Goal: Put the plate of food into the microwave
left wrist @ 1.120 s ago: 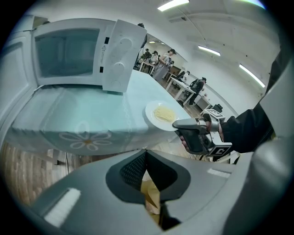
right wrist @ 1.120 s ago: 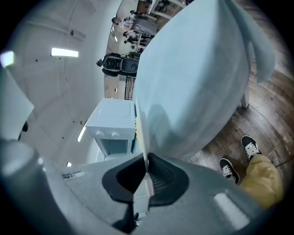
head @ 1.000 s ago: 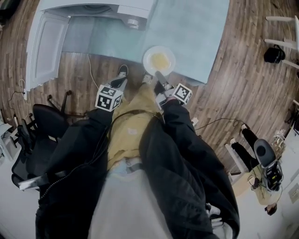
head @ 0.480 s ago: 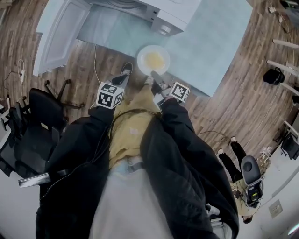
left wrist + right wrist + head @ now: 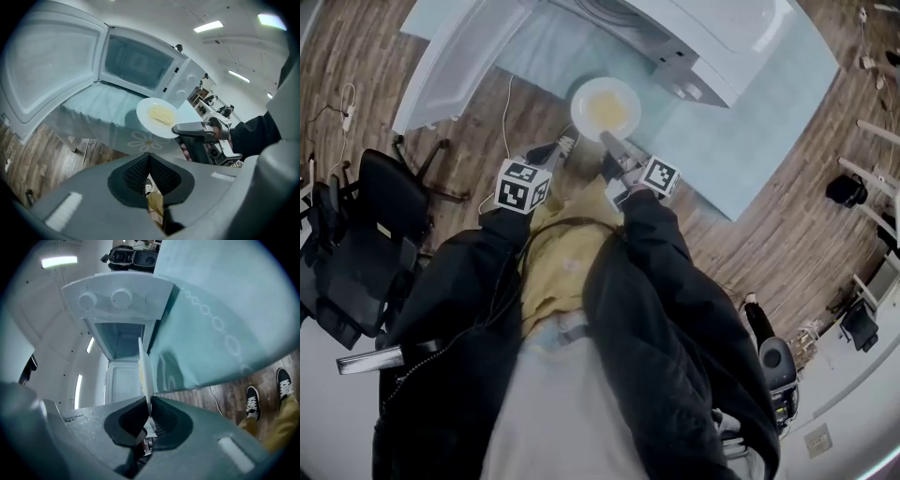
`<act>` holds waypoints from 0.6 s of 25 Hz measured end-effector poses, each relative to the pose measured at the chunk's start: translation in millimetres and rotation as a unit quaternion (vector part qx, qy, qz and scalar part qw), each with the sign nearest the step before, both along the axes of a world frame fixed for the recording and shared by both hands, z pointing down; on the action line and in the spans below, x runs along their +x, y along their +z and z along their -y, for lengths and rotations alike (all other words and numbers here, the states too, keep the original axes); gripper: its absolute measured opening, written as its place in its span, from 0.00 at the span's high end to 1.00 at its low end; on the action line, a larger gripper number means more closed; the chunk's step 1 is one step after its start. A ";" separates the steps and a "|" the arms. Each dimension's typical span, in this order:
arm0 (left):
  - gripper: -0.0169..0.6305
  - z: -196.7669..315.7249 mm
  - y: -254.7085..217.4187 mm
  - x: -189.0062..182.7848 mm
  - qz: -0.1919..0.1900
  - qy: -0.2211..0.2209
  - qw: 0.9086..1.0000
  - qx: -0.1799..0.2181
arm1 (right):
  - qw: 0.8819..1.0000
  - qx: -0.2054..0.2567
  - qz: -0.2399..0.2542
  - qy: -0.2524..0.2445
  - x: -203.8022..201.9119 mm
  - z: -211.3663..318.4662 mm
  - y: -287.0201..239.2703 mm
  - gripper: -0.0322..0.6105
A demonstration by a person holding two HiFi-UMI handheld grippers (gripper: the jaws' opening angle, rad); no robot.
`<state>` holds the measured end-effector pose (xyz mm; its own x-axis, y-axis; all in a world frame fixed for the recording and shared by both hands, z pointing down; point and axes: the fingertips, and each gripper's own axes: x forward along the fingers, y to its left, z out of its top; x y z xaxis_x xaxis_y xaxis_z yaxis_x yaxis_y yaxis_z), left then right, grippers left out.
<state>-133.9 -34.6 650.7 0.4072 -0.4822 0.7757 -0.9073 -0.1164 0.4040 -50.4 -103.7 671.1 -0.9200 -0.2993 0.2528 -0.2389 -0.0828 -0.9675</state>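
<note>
In front of the open microwave (image 5: 722,28), over the near edge of the bench (image 5: 741,141), my right hand-held gripper (image 5: 605,139) carries the plate (image 5: 605,105) by its near rim. The jaws are closed to a thin slit on that edge, which the right gripper view shows edge-on. The plate is in the air, roughly level, short of the cavity (image 5: 136,61) and not yet inside. My left hand-held gripper (image 5: 565,145) hangs just beside the plate without touching it, its jaws pressed together on nothing.

Hazards, as I judge them:
- **Grip:** the plate hangs from a pinch on one side only, so a smooth rim may pivot or slide between the pads and tip the food (image 5: 161,114) off.
- **Entry:** an off-line approach could knock the far rim against the cavity frame or the panel with its dials (image 5: 122,298).
- **Neighbour:** the left hand-held gripper is near enough to nudge the plate.

Materials and shapes:
- **Plate:** white, round, shallow and glossy.
- **Food:** a pale yellow, flat heap at the centre; I cannot tell what kind.
- **Pads:** black with a fine mesh texture.
- **Cloth** (image 5: 93,112): pale teal and smooth, with a flower print, hanging over the bench front.
- **Microwave:** a white box with its door (image 5: 455,66) swung wide.
- **Floor** (image 5: 787,225): wood-grain planks.
</note>
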 end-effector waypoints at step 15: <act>0.98 53.8 -20.9 -73.2 -0.002 -0.079 0.996 0.039 | 0.999 0.012 0.029 0.035 -93.3 80.4 -18.3 0.93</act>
<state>-207.1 -88.5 629.8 0.3242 -0.5997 0.7316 -0.9155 -0.0040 0.4024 -143.7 -184.0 652.9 -0.9096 -0.3687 0.1917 -0.1771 -0.0733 -0.9815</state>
